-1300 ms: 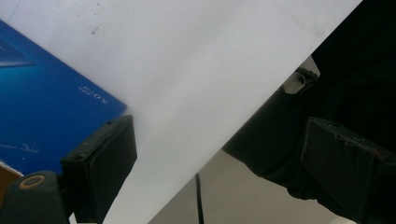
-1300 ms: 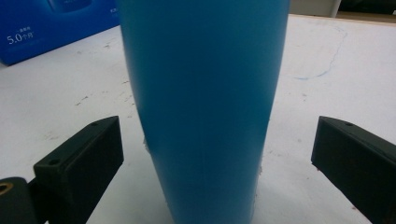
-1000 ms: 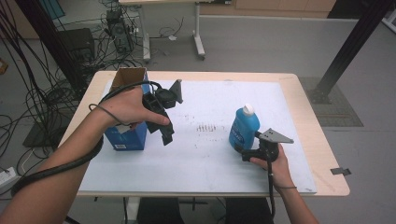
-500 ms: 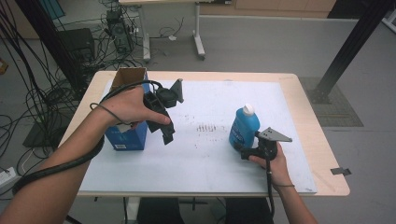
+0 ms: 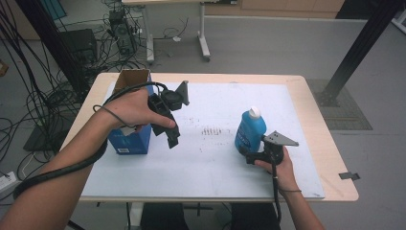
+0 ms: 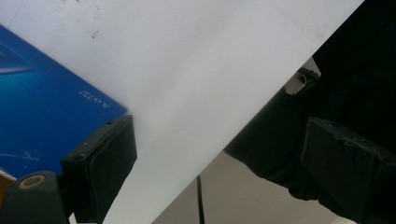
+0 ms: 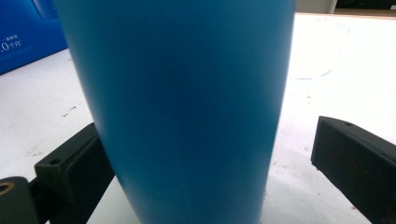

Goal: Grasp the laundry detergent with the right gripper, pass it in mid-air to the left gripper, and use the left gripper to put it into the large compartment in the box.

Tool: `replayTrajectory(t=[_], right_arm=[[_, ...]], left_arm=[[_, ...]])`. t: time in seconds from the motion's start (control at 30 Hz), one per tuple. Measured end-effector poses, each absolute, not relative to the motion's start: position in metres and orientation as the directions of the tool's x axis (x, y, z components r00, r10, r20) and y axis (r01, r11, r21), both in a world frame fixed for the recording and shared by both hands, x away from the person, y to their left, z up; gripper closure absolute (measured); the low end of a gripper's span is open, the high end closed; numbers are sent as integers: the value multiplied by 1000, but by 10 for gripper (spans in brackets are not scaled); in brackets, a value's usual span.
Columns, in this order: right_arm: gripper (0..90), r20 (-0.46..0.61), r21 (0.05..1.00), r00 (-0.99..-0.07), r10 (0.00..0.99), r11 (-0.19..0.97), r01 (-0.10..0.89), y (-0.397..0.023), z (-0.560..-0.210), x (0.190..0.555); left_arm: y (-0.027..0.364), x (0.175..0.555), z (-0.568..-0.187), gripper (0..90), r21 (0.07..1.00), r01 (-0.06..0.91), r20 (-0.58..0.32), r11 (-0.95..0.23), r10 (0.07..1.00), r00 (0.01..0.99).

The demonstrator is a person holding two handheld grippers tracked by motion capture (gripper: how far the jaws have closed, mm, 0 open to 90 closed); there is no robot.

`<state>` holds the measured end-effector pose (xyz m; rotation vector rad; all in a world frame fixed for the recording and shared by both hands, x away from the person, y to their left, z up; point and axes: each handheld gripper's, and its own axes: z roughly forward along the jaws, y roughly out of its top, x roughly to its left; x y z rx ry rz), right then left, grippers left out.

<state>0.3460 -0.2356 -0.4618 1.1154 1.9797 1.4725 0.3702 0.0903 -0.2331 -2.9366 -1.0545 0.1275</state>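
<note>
A blue bottle (image 5: 250, 130) with a white cap (image 5: 255, 112) stands upright on the white mat (image 5: 210, 163), right of centre. My right gripper (image 5: 247, 151) sits low at the bottle's near side. In the right gripper view the bottle (image 7: 187, 102) stands between the jaws of my right gripper (image 7: 210, 128); the left jaw is at its side and the right jaw stands clear, so the gripper is open. My left gripper (image 5: 172, 137) hangs above the mat beside a blue box (image 5: 128, 140), tilted down. In the left gripper view my left gripper (image 6: 222, 133) is open and holds nothing, with the box (image 6: 42, 107) at its left.
The blue box has an open cardboard top (image 5: 132, 76) at the mat's far left. The wooden table (image 5: 317, 120) borders the mat on all sides. Faint dark marks (image 5: 209, 131) dot the mat's middle. Cables and desk legs crowd the floor beyond the table.
</note>
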Motion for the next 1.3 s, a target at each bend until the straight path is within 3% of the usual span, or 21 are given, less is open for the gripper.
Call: replayTrajectory(t=[1.3], right_arm=[[25,126,931,-582,804,107,349,-236,-462,343]], left_arm=[[89,368,-228,106,-41,634,-61,-772,635,770]])
